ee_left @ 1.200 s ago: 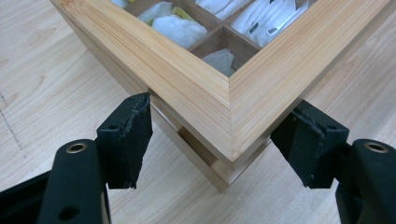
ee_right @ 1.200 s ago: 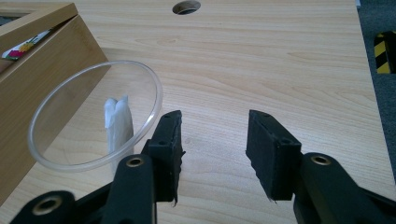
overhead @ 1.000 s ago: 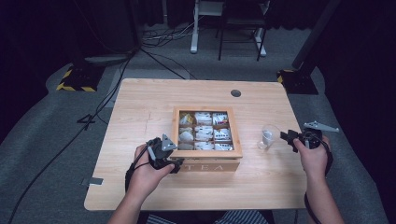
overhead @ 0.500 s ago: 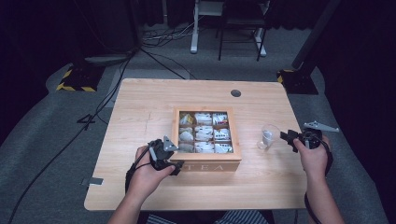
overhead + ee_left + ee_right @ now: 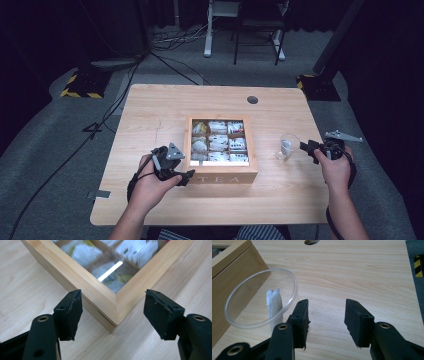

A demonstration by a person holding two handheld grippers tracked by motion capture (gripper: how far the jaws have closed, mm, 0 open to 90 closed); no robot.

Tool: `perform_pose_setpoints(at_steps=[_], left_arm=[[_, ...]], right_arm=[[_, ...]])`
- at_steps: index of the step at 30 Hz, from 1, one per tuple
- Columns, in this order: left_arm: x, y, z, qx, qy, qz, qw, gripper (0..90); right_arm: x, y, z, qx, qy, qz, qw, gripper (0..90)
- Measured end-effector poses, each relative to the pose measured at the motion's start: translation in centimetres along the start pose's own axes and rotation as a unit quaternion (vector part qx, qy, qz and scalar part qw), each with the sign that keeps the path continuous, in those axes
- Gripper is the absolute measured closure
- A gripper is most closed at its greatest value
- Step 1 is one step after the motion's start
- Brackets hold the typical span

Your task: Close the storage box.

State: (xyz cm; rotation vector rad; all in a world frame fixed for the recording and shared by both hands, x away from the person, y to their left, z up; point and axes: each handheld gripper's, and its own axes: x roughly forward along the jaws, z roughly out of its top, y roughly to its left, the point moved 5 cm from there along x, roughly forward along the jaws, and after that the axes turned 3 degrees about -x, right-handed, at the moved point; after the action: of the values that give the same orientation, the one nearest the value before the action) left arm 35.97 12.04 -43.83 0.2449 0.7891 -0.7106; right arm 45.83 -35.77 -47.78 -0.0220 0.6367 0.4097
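Note:
A wooden tea box (image 5: 222,176) marked TEA sits mid-table, its glass lid showing several compartments of tea bags (image 5: 218,142). My left gripper (image 5: 186,176) is at the box's front left corner, open, its jaws straddling that corner (image 5: 113,312) without touching. A clear glass cup (image 5: 288,145) with a white tea bag (image 5: 274,305) inside stands right of the box. My right gripper (image 5: 306,148) is just right of the cup, open and empty, its left jaw beside the cup's rim (image 5: 262,298).
The wooden table (image 5: 165,107) has a round cable hole (image 5: 252,99) at the back right. Bare table lies behind and to both sides of the box. Beyond the table are cables, a chair base and a desk leg on the grey floor.

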Motion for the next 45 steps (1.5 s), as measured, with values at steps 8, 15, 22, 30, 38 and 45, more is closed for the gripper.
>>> perform_pose_setpoints(at_steps=[8, 15, 22, 30, 38, 45], left_arm=[[-1.8, 2.8, 0.3, -0.01, -0.053, 0.044, 0.9976, 25.6], [-2.2, 5.6, -0.3, -0.023, -0.068, 0.075, 0.9946, 22.9], [-1.3, 7.6, -1.3, -0.027, -0.05, 0.106, 0.9928, 20.8], [0.3, 9.9, -3.0, -0.063, -0.051, 0.115, 0.9901, 20.7], [2.3, 12.0, -5.4, -0.097, -0.044, 0.115, 0.9876, 20.7], [3.6, 12.8, -6.8, -0.101, -0.033, 0.123, 0.9866, 20.7]], right_arm=[[0.5, 0.1, -0.6, -0.009, 0.01, 0.0, 0.9999, 49.4], [0.7, -0.4, -1.1, -0.016, 0.013, -0.003, 0.9998, 45.2], [1.1, -1.0, -1.9, -0.016, 0.023, -0.009, 0.9996, 41.7], [1.9, -1.2, -2.8, -0.021, 0.034, -0.006, 0.9992, 39.8], [2.4, -1.6, -3.3, -0.023, 0.041, -0.01, 0.9989, 38.4], [2.8, -1.9, -3.7, -0.026, 0.046, -0.013, 0.9985, 37.6]])
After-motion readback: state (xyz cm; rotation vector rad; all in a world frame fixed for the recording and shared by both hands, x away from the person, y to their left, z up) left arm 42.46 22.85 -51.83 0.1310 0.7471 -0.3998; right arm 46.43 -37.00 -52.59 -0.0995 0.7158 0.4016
